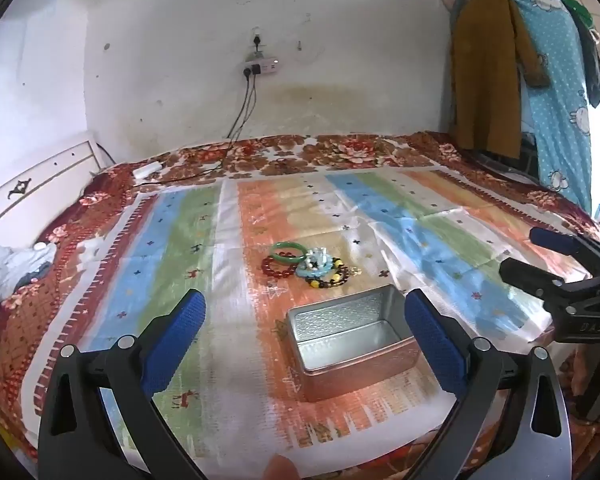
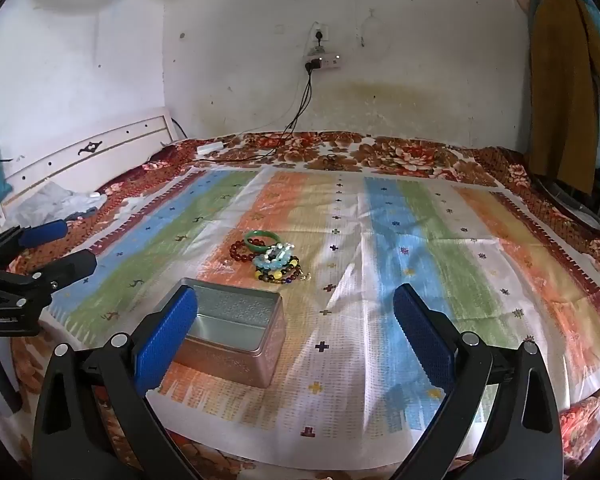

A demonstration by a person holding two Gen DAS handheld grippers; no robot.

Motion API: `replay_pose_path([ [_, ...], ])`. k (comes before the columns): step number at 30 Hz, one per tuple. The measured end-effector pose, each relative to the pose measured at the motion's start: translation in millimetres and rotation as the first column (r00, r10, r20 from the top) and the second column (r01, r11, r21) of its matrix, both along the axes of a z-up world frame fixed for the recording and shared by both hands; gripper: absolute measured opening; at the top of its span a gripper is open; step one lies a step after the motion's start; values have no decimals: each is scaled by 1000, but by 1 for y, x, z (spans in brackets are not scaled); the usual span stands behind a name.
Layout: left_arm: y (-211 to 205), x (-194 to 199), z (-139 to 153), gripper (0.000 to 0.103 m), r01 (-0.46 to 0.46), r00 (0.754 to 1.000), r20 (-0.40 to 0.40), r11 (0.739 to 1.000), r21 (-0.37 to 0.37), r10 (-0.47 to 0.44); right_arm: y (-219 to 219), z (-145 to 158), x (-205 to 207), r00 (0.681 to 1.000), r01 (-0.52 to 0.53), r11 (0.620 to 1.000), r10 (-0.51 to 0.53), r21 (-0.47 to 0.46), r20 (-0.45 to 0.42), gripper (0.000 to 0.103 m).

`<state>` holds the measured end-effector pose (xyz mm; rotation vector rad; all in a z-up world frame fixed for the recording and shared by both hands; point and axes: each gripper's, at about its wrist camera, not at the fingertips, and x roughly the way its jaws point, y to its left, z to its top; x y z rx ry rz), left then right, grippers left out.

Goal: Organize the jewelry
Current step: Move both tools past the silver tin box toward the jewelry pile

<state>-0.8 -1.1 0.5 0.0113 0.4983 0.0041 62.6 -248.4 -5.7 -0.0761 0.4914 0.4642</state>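
A pile of bracelets (image 1: 310, 265) lies on the striped cloth: a green bangle (image 1: 286, 251), a dark red bead bracelet (image 1: 276, 267), a light blue one and a dark and yellow bead one. The pile also shows in the right wrist view (image 2: 274, 261). An open, empty silver tin box (image 1: 350, 342) stands just in front of the pile; it also shows in the right wrist view (image 2: 232, 334). My left gripper (image 1: 306, 314) is open above the box's near side. My right gripper (image 2: 296, 314) is open, to the right of the box, and shows in the left wrist view (image 1: 540, 256).
The striped cloth (image 2: 420, 280) covers a floral blanket (image 1: 340, 152) on a bed against a white wall. A charger and cables (image 1: 152, 170) lie at the back. A white headboard (image 2: 80, 156) and crumpled cloth (image 1: 8, 268) are at left. Hanging clothes (image 1: 492, 80) are at right.
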Motion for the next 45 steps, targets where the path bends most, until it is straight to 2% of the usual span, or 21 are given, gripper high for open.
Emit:
replay_pose_path([
  [3,-3,-7,4,98,5,999,43,1000,25,-6,0,-1,1,1000,2,1000,-2,0,-4,99],
  [7,0,0,4,98,22,1000,14,1000,23,-22,1,0,-1,1000,5,1000,-5,-3,11,99],
  [12,2,0,-4,98,-54,999,4,998,36,54,6,1,-6,1000,2,1000,-1,-9,29,99],
  [18,0,0,-5,98,-62,998,-17,997,48,62,6,0,-8,1000,-9,1000,9,-4,28,99],
  [21,-1,-2,-5,98,-33,999,-12,999,29,33,5,2,-9,1000,-21,1000,20,10,20,99],
  [29,5,1,-6,98,-78,996,-38,997,14,79,8,2,-8,1000,-19,1000,20,-10,18,99],
  [34,5,1,-6,98,-44,998,-44,999,-22,43,12,-1,-10,999,-40,999,41,-37,35,99],
  [45,-8,0,-7,98,-32,998,-45,999,42,33,12,-1,-10,999,-28,999,29,-31,31,99],
])
